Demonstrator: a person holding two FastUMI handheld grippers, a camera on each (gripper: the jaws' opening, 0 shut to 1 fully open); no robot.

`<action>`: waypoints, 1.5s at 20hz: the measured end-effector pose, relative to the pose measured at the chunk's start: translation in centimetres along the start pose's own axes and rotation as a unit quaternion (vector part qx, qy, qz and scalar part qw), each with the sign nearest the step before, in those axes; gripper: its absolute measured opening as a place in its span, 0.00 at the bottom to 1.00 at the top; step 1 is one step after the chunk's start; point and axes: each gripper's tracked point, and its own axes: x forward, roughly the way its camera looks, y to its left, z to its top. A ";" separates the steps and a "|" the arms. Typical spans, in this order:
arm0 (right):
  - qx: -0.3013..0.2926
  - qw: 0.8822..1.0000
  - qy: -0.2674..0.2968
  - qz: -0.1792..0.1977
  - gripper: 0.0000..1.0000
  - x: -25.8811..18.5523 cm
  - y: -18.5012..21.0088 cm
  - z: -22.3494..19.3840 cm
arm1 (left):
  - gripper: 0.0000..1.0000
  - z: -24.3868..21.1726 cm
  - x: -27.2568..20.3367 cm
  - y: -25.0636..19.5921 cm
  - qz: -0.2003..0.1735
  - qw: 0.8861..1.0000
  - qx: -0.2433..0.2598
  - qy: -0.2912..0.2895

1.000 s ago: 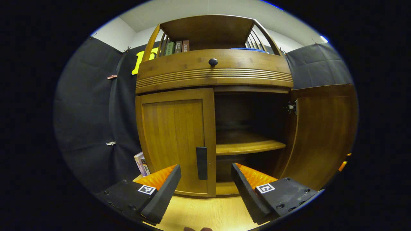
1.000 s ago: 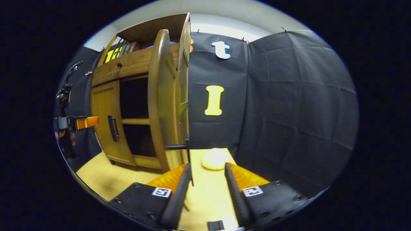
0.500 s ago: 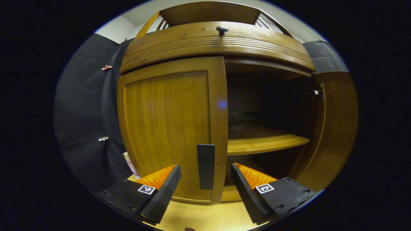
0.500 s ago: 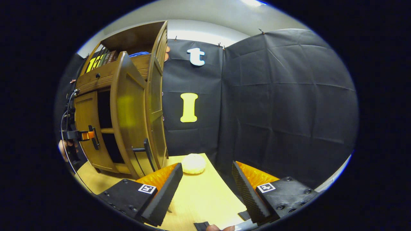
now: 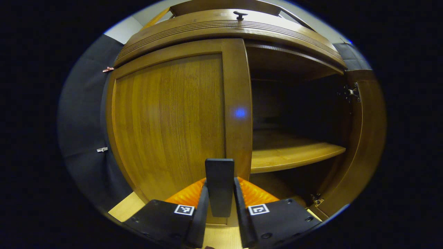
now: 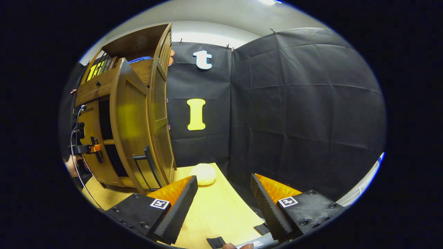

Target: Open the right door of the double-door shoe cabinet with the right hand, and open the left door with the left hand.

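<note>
The wooden shoe cabinet's left door (image 5: 166, 121) is closed. Its black handle (image 5: 219, 186) stands between the fingers of my left gripper (image 5: 220, 207), which is shut on it. The right door (image 5: 367, 138) is swung open, baring a dark inside with one shelf (image 5: 294, 157). In the right gripper view the open right door (image 6: 129, 121) and its black handle (image 6: 148, 162) stand left of my right gripper (image 6: 223, 200), which is open, holds nothing and hangs over the tabletop away from the door. The left gripper (image 6: 90, 148) shows far left at the left door.
A drawer with a dark knob (image 5: 239, 14) runs above the doors. Books (image 6: 100, 65) stand on the cabinet's top shelf. A pale round lump (image 6: 203, 173) lies on the yellow tabletop (image 6: 214, 211) near the cabinet's right side. Black cloth walls close in behind and right.
My left gripper moved in to the left door and shut on its handle. My right gripper let go of the right door's handle, opened and drew back rightward.
</note>
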 end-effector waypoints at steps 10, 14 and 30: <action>0.022 0.999 -0.008 0.025 0.98 -4.0 4.4 1.3 | 0.34 -1.1 -4.3 1.1 -0.017 1.000 -0.010 0.015; -0.004 0.998 -0.034 0.054 1.00 -5.8 7.7 1.4 | 0.34 -1.7 -7.9 2.7 -0.028 0.999 -0.016 0.017; -0.040 0.990 -0.037 0.133 0.98 -10.3 19.5 2.2 | 0.29 -3.2 -17.5 10.8 -0.032 0.999 -0.023 0.018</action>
